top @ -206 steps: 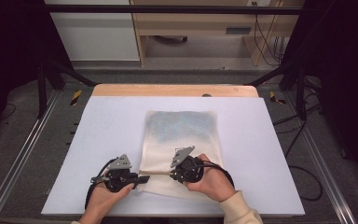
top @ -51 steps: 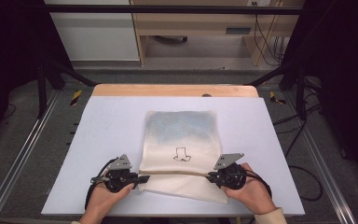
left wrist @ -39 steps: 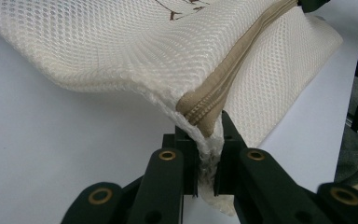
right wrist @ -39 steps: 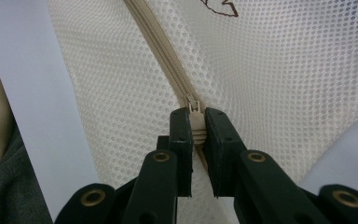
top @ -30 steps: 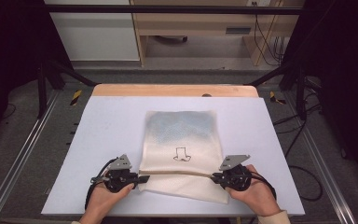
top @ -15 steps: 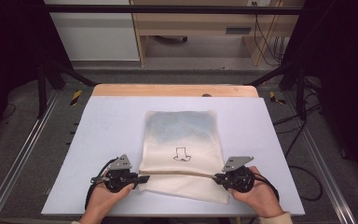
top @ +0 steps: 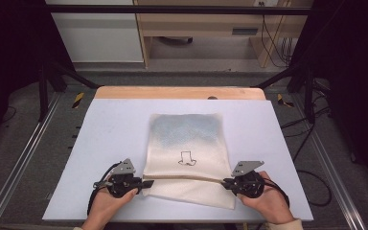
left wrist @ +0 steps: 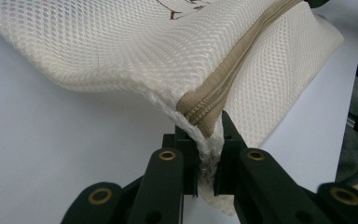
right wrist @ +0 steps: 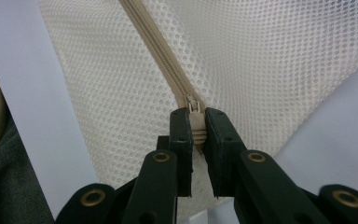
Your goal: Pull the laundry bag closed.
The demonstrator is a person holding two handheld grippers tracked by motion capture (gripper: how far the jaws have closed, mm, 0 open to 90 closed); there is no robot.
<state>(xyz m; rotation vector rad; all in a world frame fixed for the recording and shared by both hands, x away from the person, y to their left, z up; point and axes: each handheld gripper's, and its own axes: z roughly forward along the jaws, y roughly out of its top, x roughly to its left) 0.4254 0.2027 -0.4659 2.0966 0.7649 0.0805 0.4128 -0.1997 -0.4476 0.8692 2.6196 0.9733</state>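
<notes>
- Zipper on the mesh bag runs across the bag's near end, from the left gripper to the right gripper.
- Slider sits at the bag's right edge, at the tips of the right gripper's jaws, with meshed teeth running away from it; by my judgement the zipper is drawn shut along its whole length, or very nearly so.
- Left gripper: jaws pressed together on the bag's left corner, pinching the mesh and the zipper's end, as the left gripper view shows.
- Right gripper: jaws pressed together on the pull tab just below the slider.
- Remaining work, as judged: confirm the slider is fully home, then release both grips; whether any short gap is left past the slider cannot be told.
- Bag position: flat on the white worktop, near its middle and towards the person's side, long axis running away from the person; the near end is lifted slightly where the grippers hold it.
- Bag appearance: cream open-weave mesh, tan zipper tape, a small dark outline drawing on the upper face, and a bluish-grey patch showing through the far half.
- Mesh between the grippers looks taut along the zipper line, with no bunching visible.
</notes>
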